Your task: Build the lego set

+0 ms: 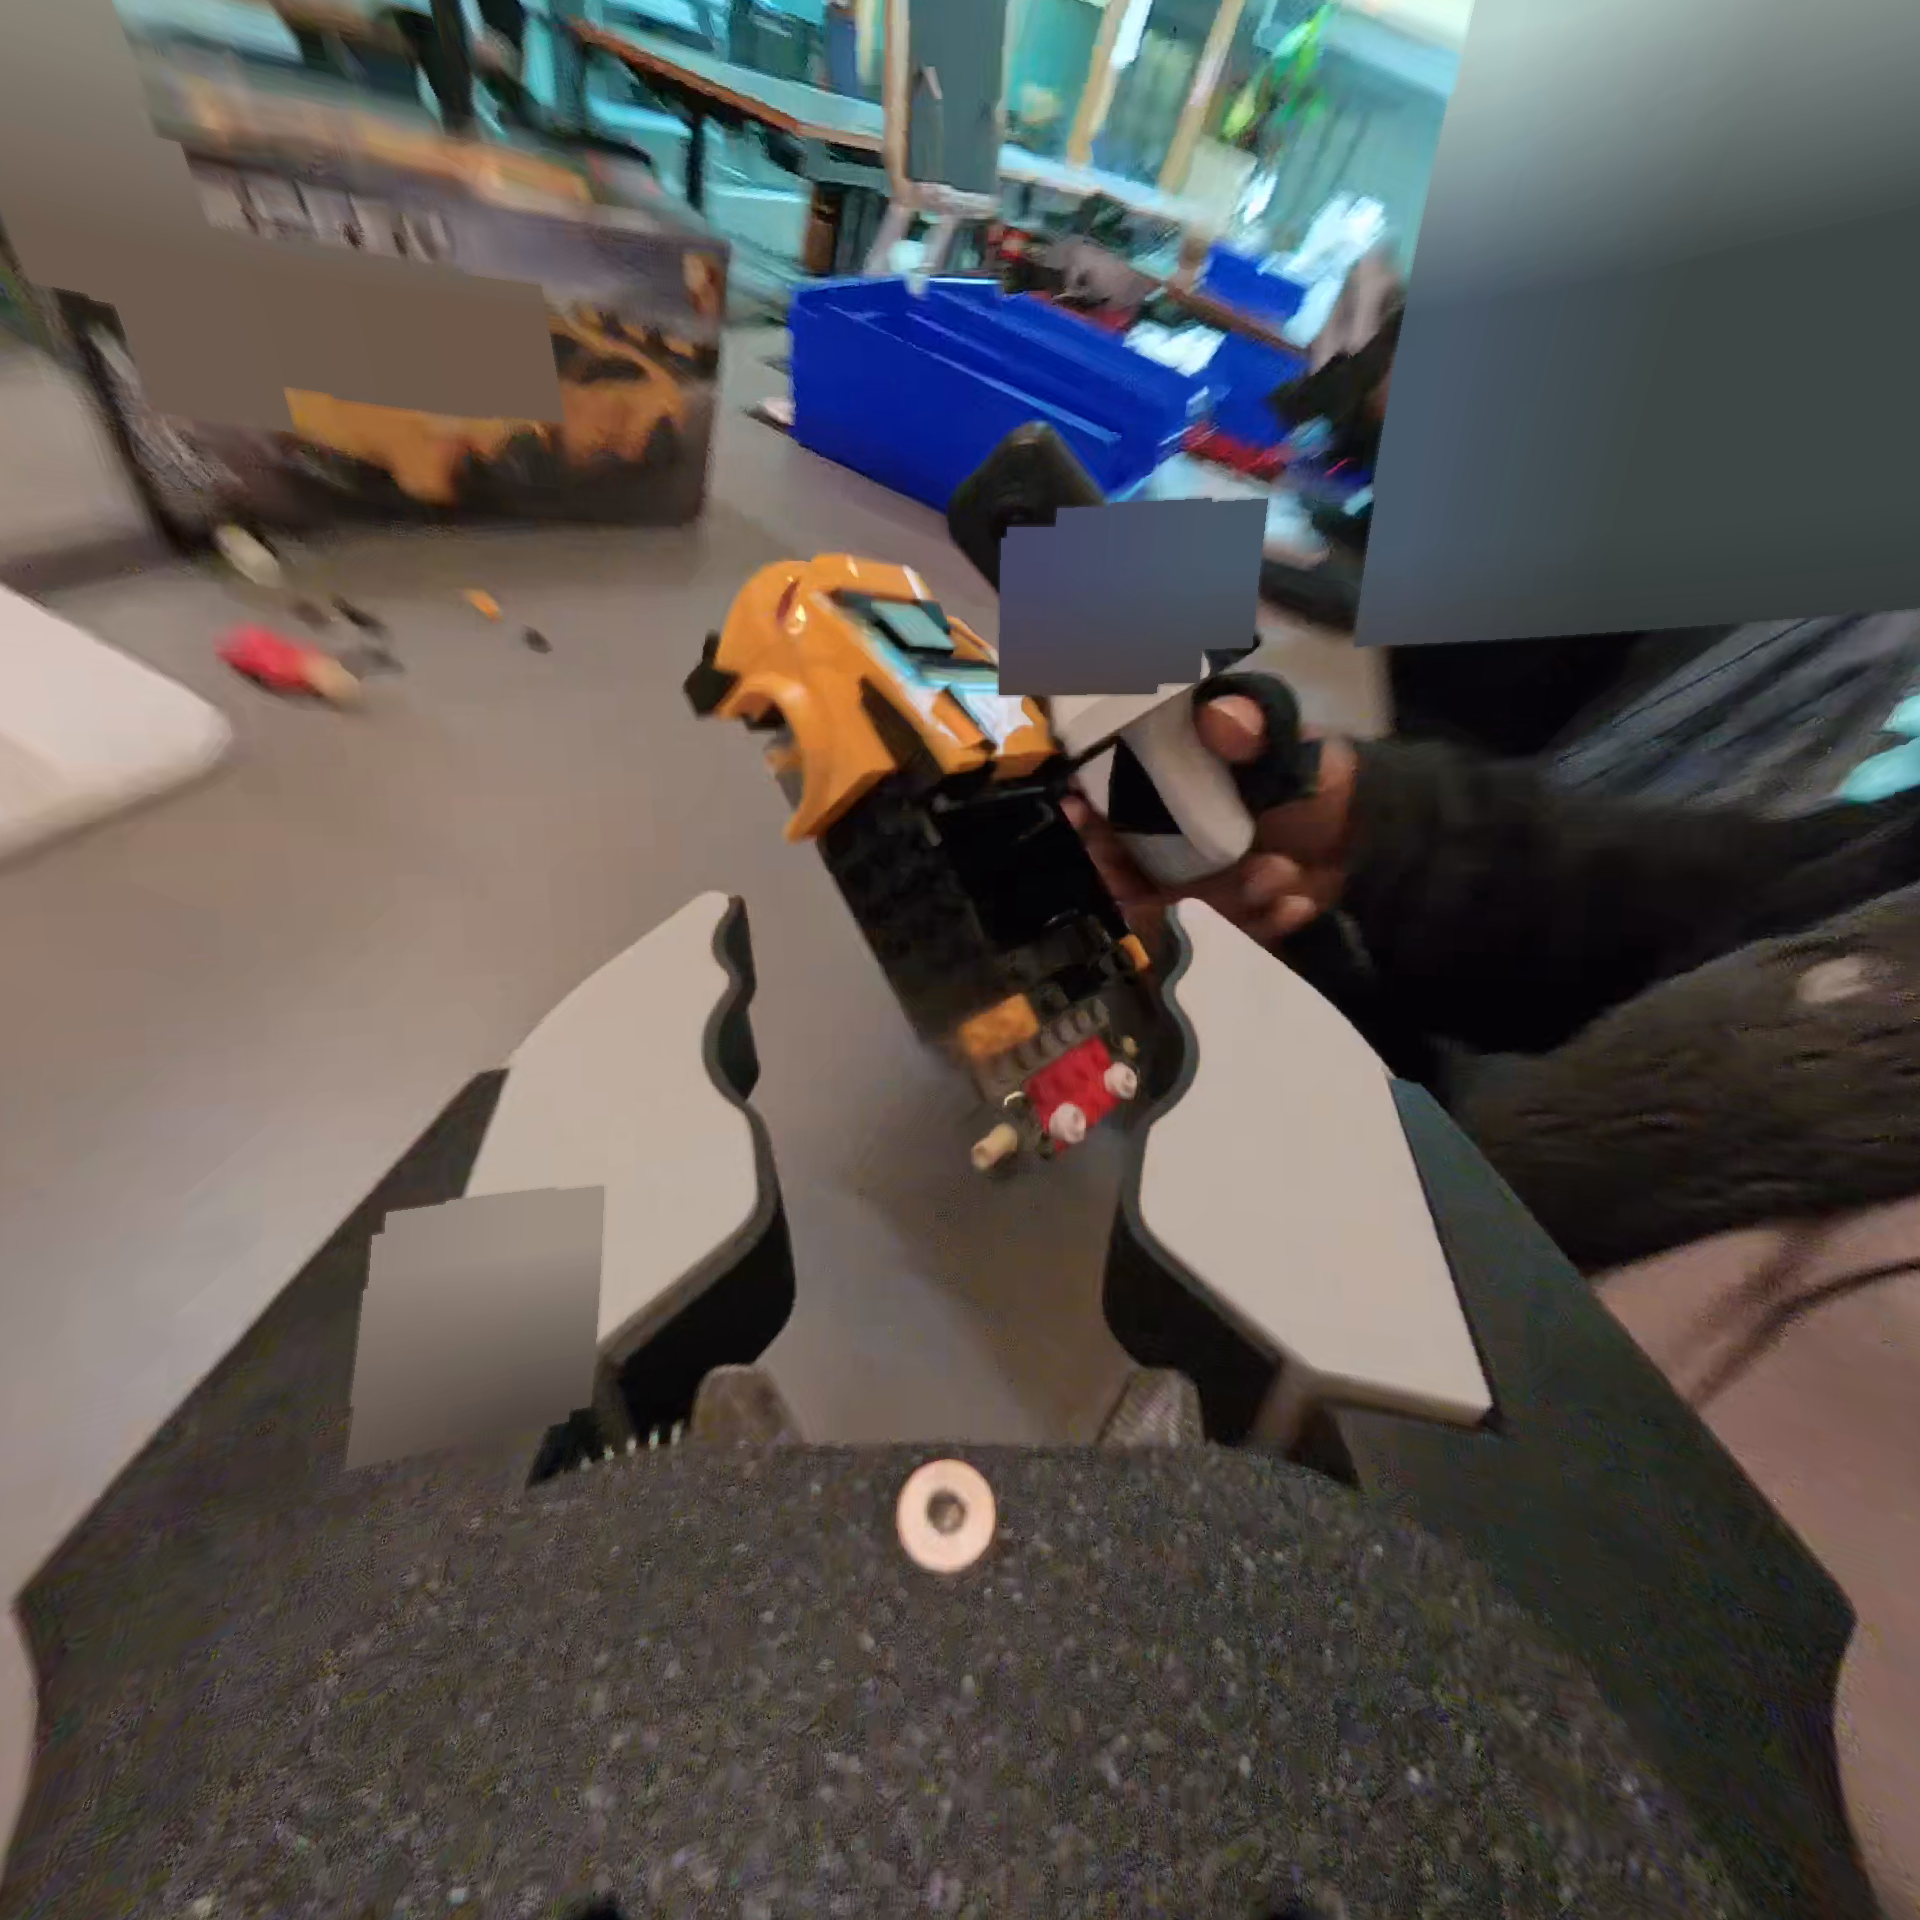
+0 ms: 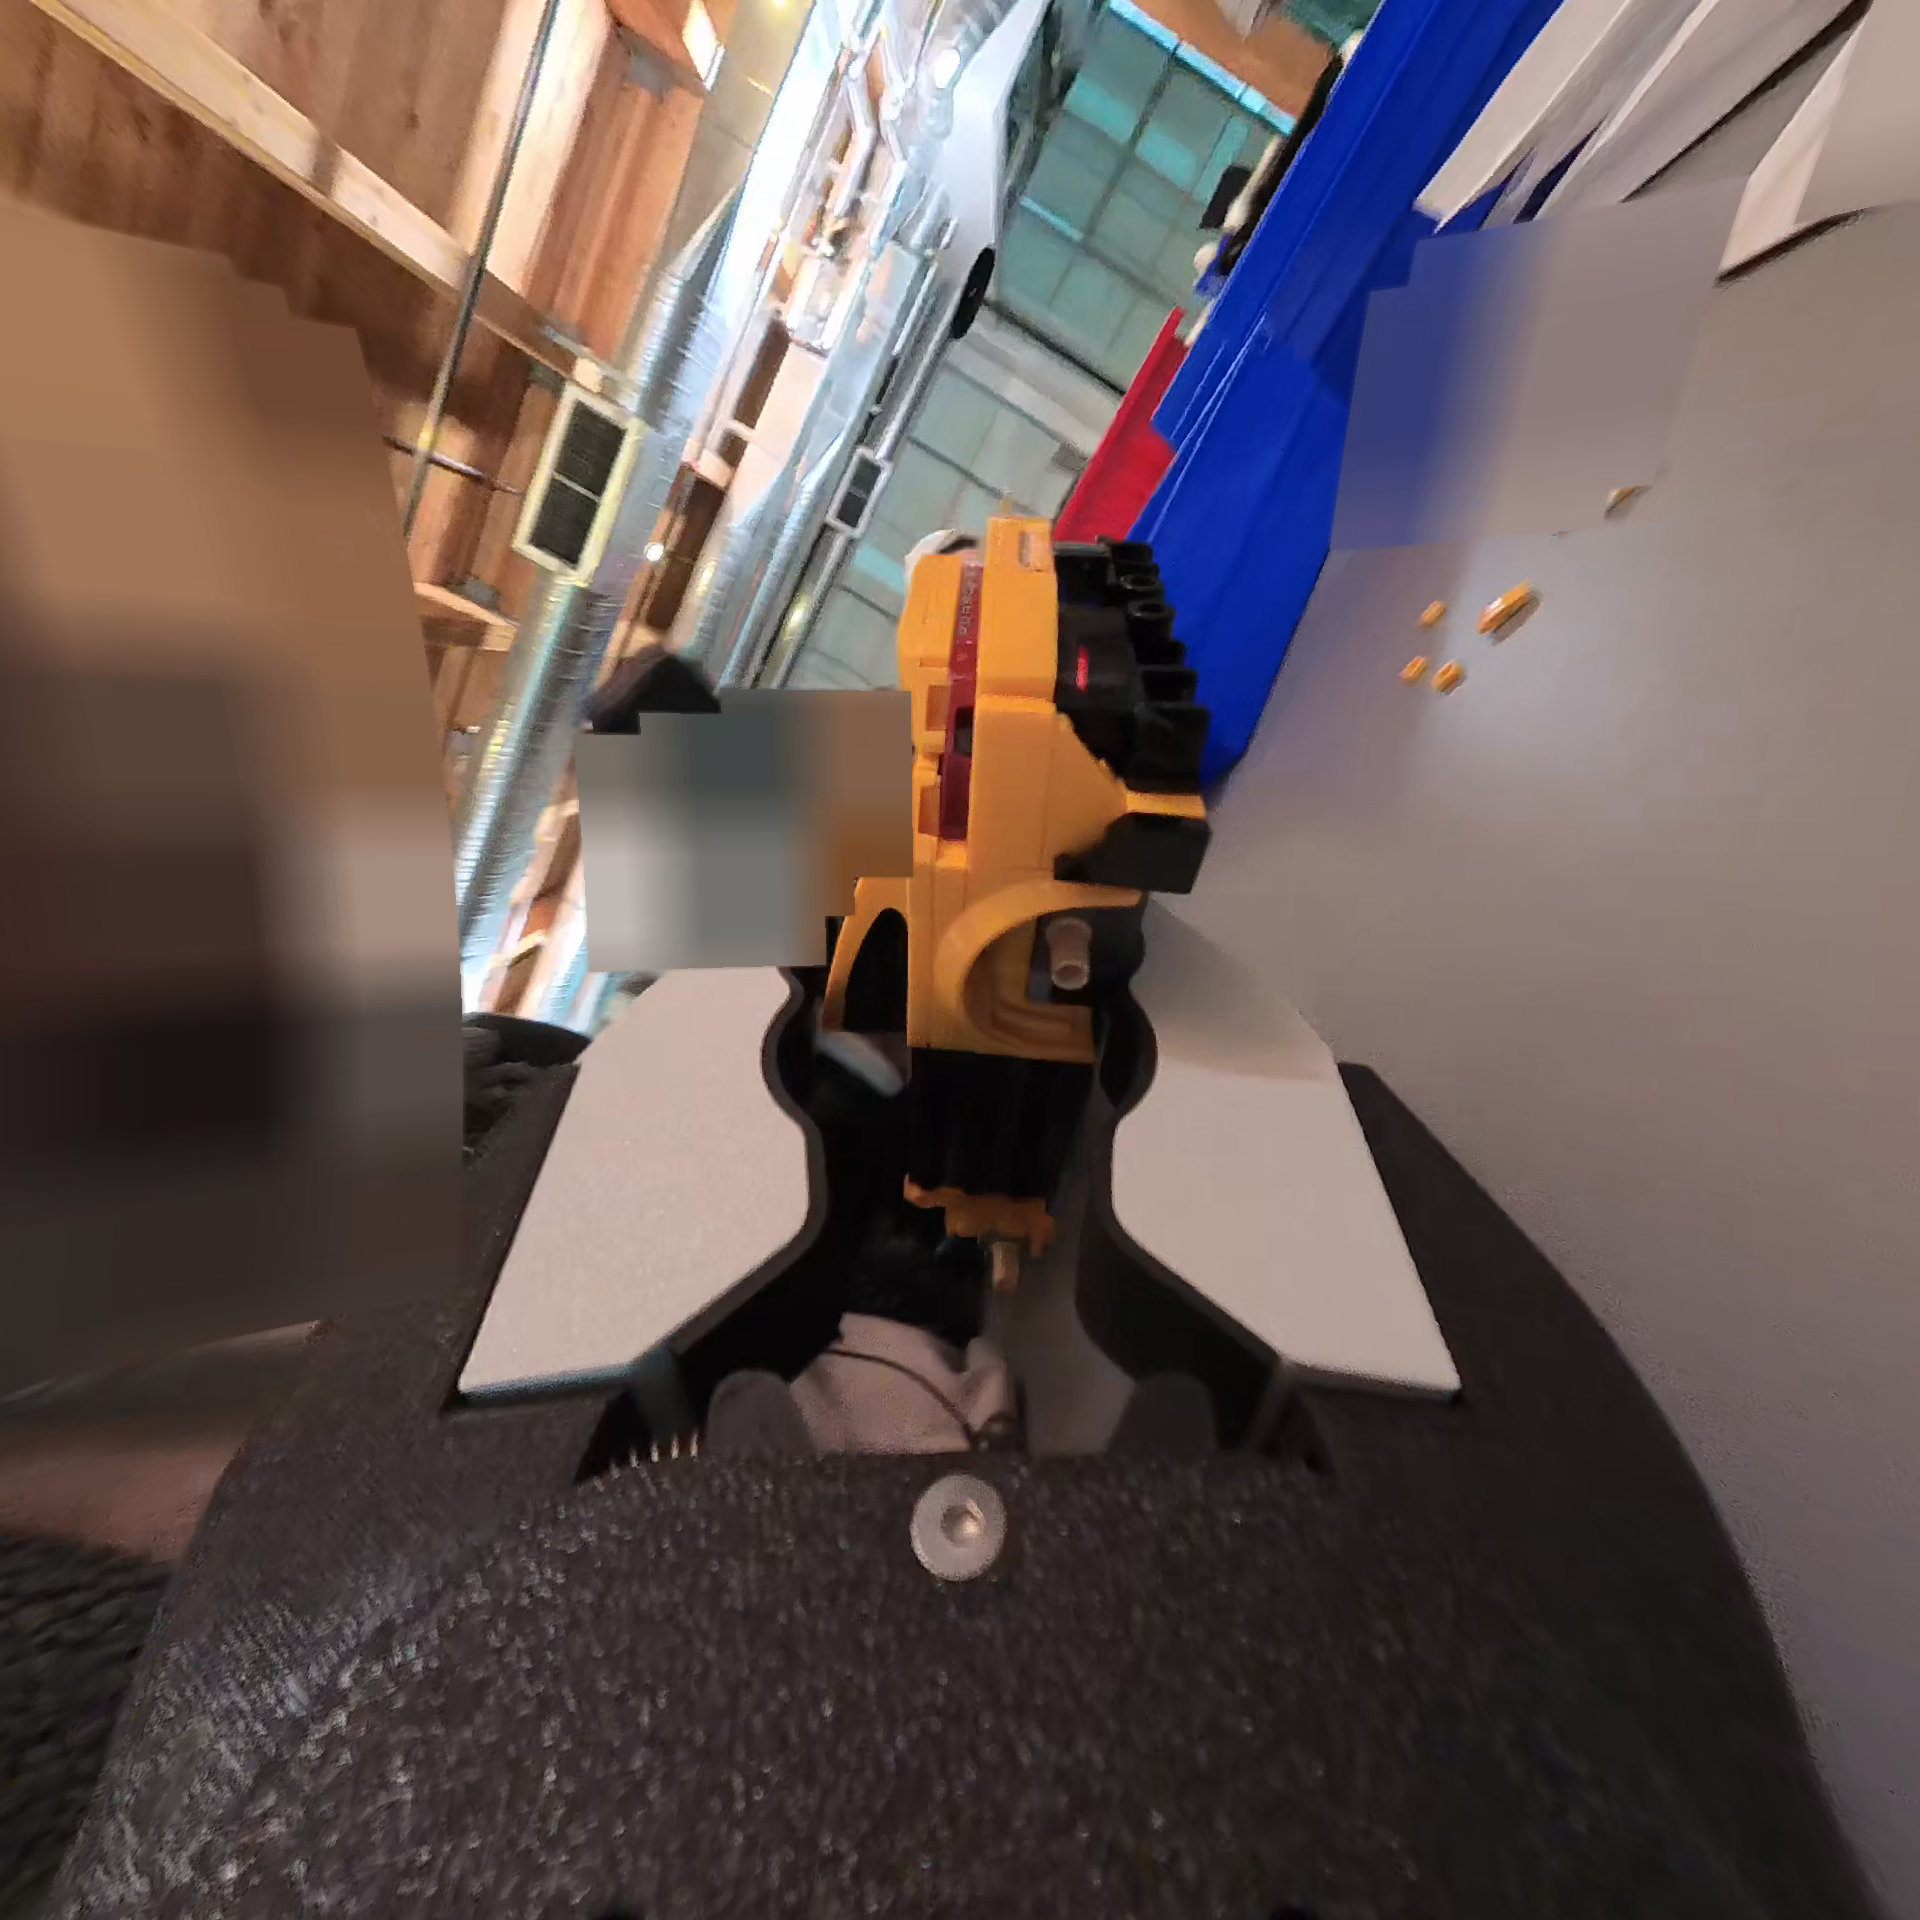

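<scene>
Our right gripper clamps the toy car at 12 o'clock, left gripper wide around its tail, loose bricks at 2 o'clock.

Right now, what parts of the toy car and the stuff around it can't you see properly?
- Toy car: front end hidden behind a grey patch, left wrist view.
- Same car, right wrist view: one side hidden behind a patch.
- Box: picture partly patched.
- Small pieces on the table: too blurred to name.
- Orange bits: too small to identify.
</scene>
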Tool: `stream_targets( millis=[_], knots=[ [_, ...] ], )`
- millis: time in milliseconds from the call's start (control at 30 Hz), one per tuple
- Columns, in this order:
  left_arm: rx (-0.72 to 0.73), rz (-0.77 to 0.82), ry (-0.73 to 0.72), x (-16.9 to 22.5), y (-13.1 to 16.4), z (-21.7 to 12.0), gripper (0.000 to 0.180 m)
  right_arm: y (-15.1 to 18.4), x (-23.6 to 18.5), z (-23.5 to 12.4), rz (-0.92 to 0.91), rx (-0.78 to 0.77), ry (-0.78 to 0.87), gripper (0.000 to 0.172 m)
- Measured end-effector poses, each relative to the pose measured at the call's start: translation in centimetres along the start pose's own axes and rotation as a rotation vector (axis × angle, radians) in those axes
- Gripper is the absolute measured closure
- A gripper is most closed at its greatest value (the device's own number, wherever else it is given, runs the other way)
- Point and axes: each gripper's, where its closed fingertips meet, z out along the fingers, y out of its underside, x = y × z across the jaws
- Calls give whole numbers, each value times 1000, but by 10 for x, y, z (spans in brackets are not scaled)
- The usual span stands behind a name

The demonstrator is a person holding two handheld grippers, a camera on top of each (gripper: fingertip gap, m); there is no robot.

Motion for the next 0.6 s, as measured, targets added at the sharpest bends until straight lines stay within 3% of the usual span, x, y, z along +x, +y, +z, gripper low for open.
stream_targets(
  millis=[133,233,367,600],
  knots=[
    [-5,-474,288,-7,8,-13,117,4,-13,4,94,-79,-133,120],
    [21,-714,455,-4,2,-18,122,8,-20,7,114,-139,-198,120],
    [-82,-688,480,11,19,-8,117,13,-15,12,136,-177,-186,121],
    [-26,-702,458,13,22,7,122,18,-3,26,121,-224,-72,120]
  ],
)
